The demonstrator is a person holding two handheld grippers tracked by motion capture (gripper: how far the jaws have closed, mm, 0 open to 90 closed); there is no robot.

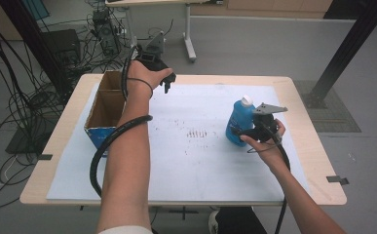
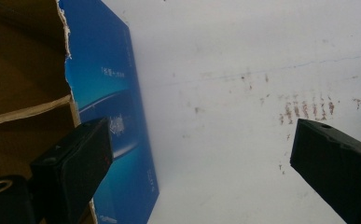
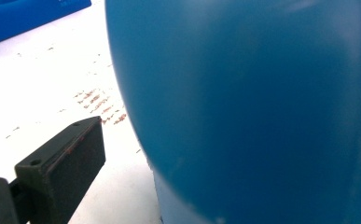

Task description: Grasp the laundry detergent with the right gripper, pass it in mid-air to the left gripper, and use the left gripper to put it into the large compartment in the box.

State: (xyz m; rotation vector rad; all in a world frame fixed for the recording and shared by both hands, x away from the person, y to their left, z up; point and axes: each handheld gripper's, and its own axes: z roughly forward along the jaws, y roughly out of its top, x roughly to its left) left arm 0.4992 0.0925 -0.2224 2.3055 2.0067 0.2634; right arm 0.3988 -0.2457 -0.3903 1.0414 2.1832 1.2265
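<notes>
A blue bottle (image 1: 238,124) with a white cap (image 1: 247,101) stands upright on the right half of the white mat (image 1: 191,165). My right gripper (image 1: 247,132) reaches it low from the right. In the right gripper view the bottle (image 3: 262,102) looms close; the one finger (image 3: 68,161) in sight stands a little apart from its wall, and the other is hidden behind the bottle. My left gripper (image 1: 167,87) hangs over the far edge of the mat, just right of an open cardboard box (image 1: 105,105). The left gripper (image 2: 201,140) stands open over bare mat, with the box's blue side (image 2: 108,112) beside it.
The mat covers a wooden table (image 1: 317,165) and bears brown smudges (image 1: 196,132) at its middle. On the floor at the far left lie cables and black equipment (image 1: 64,46). Another table's leg (image 1: 190,39) stands behind, and a black post (image 1: 344,48) rises at the far right.
</notes>
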